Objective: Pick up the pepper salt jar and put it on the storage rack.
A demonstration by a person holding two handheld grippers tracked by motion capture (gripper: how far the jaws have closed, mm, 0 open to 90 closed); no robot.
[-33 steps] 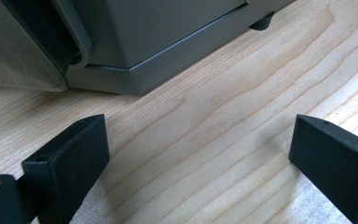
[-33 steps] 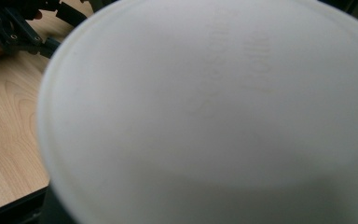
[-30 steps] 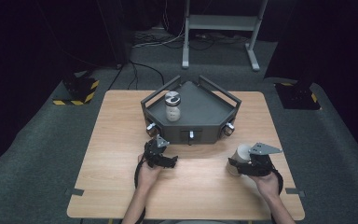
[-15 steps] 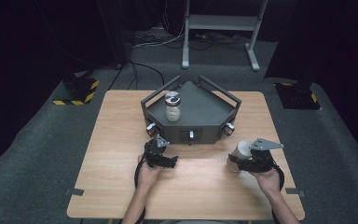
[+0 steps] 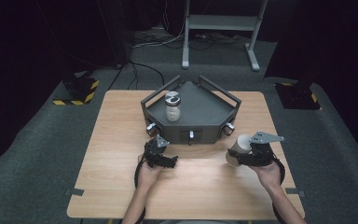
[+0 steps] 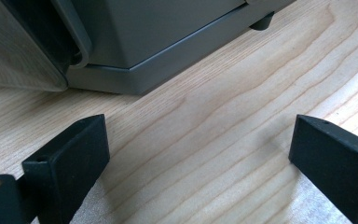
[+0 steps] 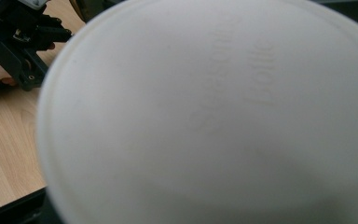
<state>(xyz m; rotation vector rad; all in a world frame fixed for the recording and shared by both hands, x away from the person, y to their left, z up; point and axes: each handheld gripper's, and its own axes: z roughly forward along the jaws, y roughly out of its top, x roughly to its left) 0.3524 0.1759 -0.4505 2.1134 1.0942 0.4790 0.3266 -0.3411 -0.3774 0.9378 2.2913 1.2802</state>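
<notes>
We are lifting the right gripper a little higher, squeezing a smooth round white cup above the wooden table; the left gripper is resting wide open, holding nothing.

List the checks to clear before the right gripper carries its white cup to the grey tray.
1. Grip on the white cup: right gripper is shut on it, cup tilted on its side and clear of the table. Ok.
2. Cup contents: the right gripper view shows its blurred white base, not the inside. Cannot tell.
3. Free space in the grey tray: bare floor to the right of the jar. Ok.
4. Jar upright with its lid on. Ok.
5. Left gripper: jaws open, holding nothing, resting in front of the tray's left corner, away from the cup's path. Ok.
</notes>
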